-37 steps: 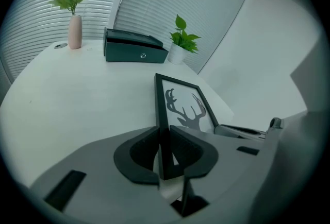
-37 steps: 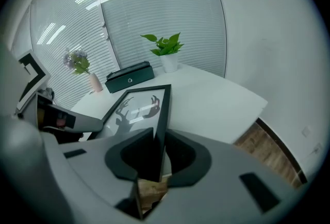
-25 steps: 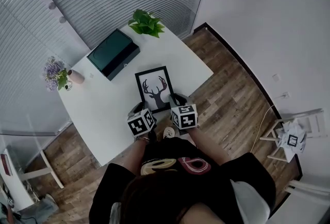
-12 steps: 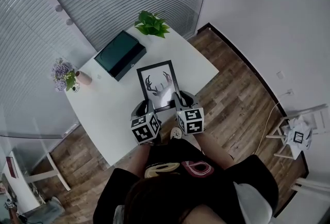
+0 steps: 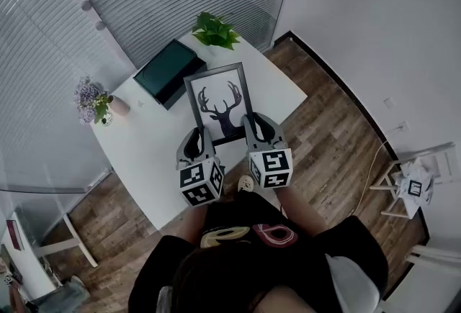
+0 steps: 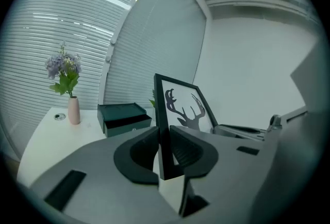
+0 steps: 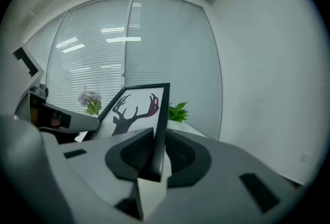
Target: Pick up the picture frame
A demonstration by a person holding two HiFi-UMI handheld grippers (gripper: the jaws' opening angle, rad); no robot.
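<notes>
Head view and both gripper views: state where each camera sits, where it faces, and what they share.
Head view: on the person's head, facing steeply down at the white table; dark-clad shoulders, left gripper and right gripper show.
Left gripper view: on the left gripper, facing along its jaws, shut on the black-framed deer print; right gripper shows at right.
Right gripper view: on the right gripper, facing along its jaws, shut on the print's other side; left gripper shows at left.
Shared: all three show the deer print.

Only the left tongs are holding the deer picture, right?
No, both hold it. The right tongs are shut on the picture frame too, as the right gripper view shows, while the left tongs grip its other side.
</notes>
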